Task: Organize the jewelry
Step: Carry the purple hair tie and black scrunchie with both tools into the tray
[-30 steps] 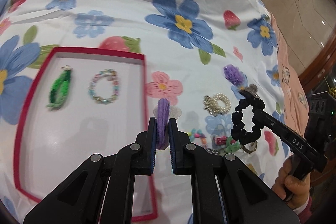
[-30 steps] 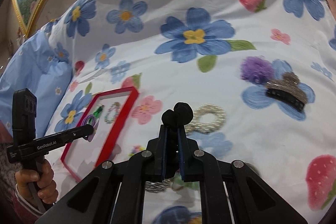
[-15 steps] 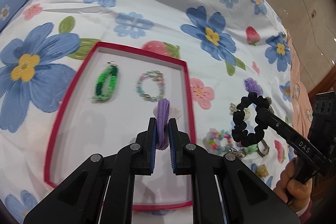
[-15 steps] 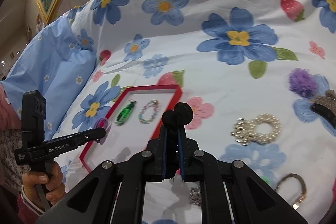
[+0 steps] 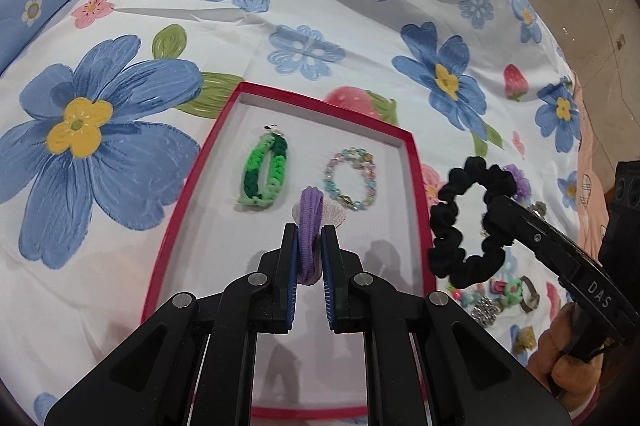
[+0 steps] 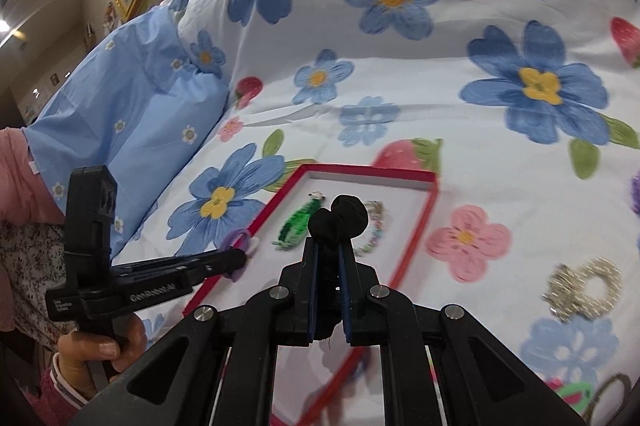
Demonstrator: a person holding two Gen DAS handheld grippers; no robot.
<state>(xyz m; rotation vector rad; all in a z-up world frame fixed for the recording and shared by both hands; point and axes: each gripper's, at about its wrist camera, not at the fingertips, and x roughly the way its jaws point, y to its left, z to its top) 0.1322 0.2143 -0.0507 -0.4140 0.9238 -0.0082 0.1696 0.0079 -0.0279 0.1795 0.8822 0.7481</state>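
Flowery bedding (image 5: 320, 6) with big blue flowers and strawberries covers the bed under my tools. Right ahead of my left gripper (image 5: 310, 246) lies a shallow red-edged tray (image 5: 416, 186) with a white floor. Two things rest in it, side by side: a green woven bracelet (image 5: 264, 172) just beyond and left of my tips, and a pastel bead bracelet (image 5: 352, 178) just beyond and right of them. My left gripper is squeezed tight on a purple hair tie (image 5: 310, 226), which sticks up past the tips, over the tray. My right gripper (image 6: 328, 258) is squeezed tight on a black scrunchie (image 5: 468, 218); the scrunchie hangs to the right of my left tool, at the tray's right edge. Past the right tool's right side, a pearl bracelet (image 6: 584, 290) lies on the bedding, well outside the tray. More small jewelry (image 5: 500, 298) sits in a little pile below the scrunchie. I can read "DAS" on the right tool's arm and "GenRobot.AI" on the left tool's arm.
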